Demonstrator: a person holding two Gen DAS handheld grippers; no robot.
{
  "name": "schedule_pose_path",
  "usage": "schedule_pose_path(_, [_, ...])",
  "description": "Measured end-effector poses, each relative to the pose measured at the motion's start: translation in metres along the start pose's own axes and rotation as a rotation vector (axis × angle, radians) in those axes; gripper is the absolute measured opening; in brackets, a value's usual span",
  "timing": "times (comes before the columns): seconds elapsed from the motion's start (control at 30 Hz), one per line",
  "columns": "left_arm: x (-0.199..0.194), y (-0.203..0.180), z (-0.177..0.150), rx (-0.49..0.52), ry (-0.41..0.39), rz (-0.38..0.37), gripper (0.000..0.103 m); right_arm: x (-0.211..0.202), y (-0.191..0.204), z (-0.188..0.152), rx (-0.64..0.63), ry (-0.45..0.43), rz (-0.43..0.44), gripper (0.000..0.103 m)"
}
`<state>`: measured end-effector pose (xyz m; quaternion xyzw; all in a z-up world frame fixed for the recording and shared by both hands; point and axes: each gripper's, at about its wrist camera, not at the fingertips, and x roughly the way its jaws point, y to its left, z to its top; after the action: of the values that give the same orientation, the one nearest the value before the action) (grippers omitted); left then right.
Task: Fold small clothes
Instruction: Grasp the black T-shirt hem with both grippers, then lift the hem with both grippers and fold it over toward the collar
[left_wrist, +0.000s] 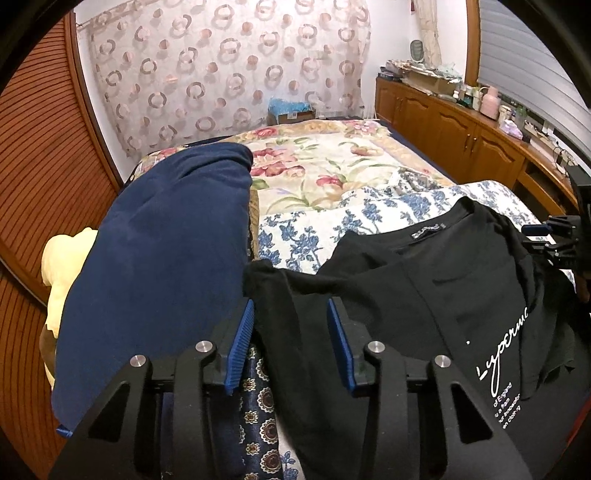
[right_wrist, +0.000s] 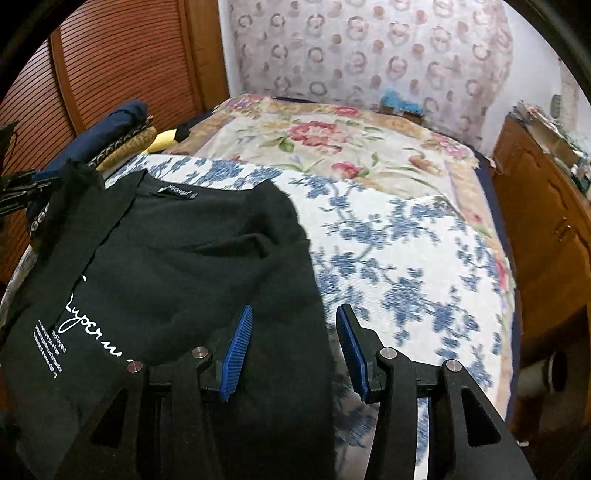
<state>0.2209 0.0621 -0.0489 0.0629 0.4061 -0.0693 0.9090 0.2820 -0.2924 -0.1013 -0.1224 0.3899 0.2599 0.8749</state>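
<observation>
The black T-shirt lies rumpled on the near blue-flowered quilt, cloth between both half-open, unpinching grippers, left and right, which should probably clamp opposite edges evenly before folding.

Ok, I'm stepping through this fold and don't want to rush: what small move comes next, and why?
Probably close both grippers on the black T-shirt edges. The left gripper has black cloth between open pads at one side; the right gripper straddles the opposite edge over the blue floral cover. Neither pinches yet, so gripping comes before any folding.
</observation>
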Motion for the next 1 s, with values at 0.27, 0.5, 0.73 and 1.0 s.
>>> schedule_pose_path(0.27, [0.004,0.003,-0.001,-0.005,0.011,-0.003,0.042,0.013,-0.005,0.005,-0.006,0.016,0.039,0.049])
schedule_pose_path(0.5, [0.007,0.005,-0.001,-0.004,0.013,0.005,0.038,0.016,-0.004,0.001,-0.024,0.017,0.057,0.042])
schedule_pose_path(0.73, [0.008,0.002,-0.003,0.002,0.009,0.011,0.008,0.010,0.010,-0.004,-0.086,0.003,0.098,0.009])
schedule_pose_path(1.0, [-0.045,-0.005,0.010,-0.002,-0.153,-0.027,0.004,-0.061,0.008,-0.001,-0.040,-0.225,0.044,0.006])
